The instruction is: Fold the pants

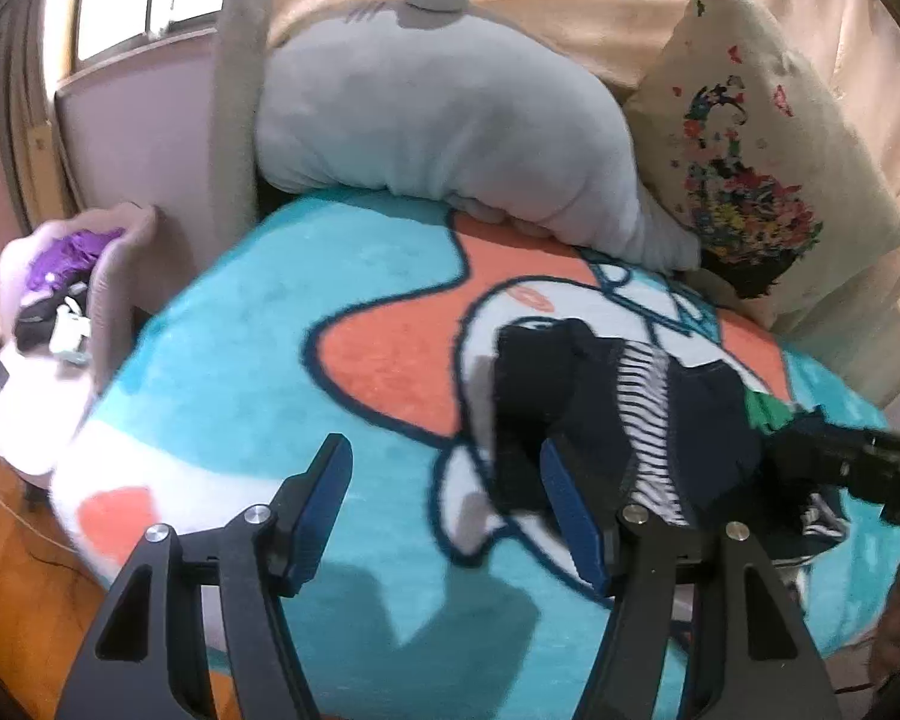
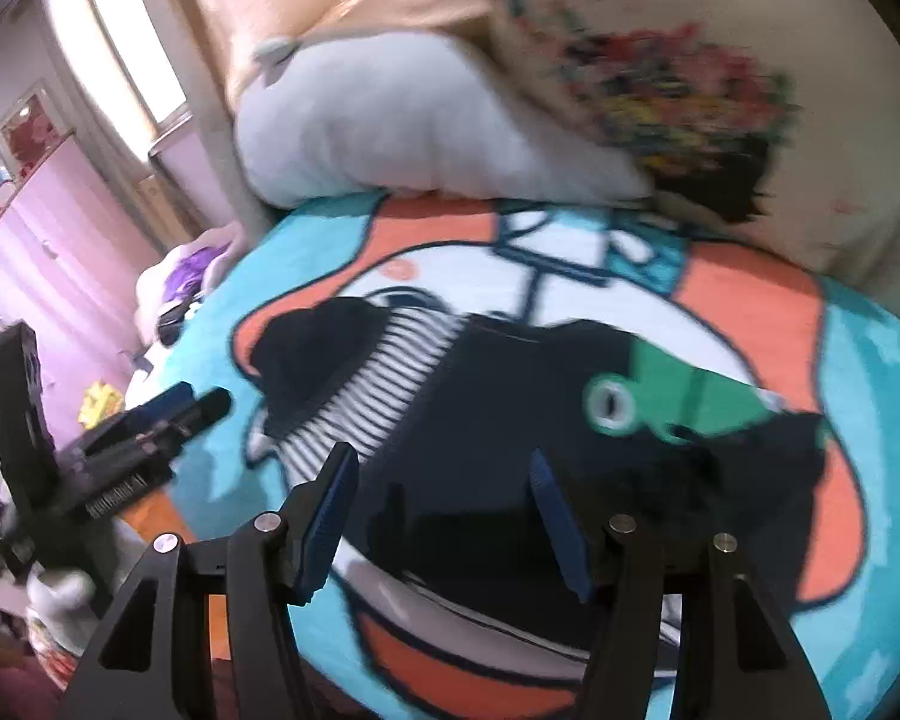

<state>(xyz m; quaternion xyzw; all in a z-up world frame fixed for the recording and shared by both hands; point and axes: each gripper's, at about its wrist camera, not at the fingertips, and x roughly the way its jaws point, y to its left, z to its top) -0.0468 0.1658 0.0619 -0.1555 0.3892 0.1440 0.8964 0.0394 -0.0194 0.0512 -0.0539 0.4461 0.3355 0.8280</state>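
Note:
The pants [image 1: 576, 396] are dark navy with a black-and-white striped panel and a green patch, and they lie bunched on a turquoise, orange and white cartoon blanket [image 1: 258, 324]. My left gripper [image 1: 444, 468] is open over the blanket. Its right finger stands at the pants' left edge, and only blanket shows between the pads. In the right wrist view the pants [image 2: 486, 396] spread across the middle, with the green patch [image 2: 660, 396] on the right. My right gripper [image 2: 444, 474] hangs open above their near edge, dark cloth showing below its gap. Each gripper shows in the other's view: right gripper [image 1: 840, 462], left gripper [image 2: 168, 414].
A grey plush pillow [image 1: 438, 114] and a cream floral cushion [image 1: 744, 138] lean against a peach-covered backrest behind the blanket. To the left, a padded seat [image 1: 114, 276] holds purple and dark clothes. Wooden floor [image 1: 12, 570] lies off the blanket's left edge, below a window.

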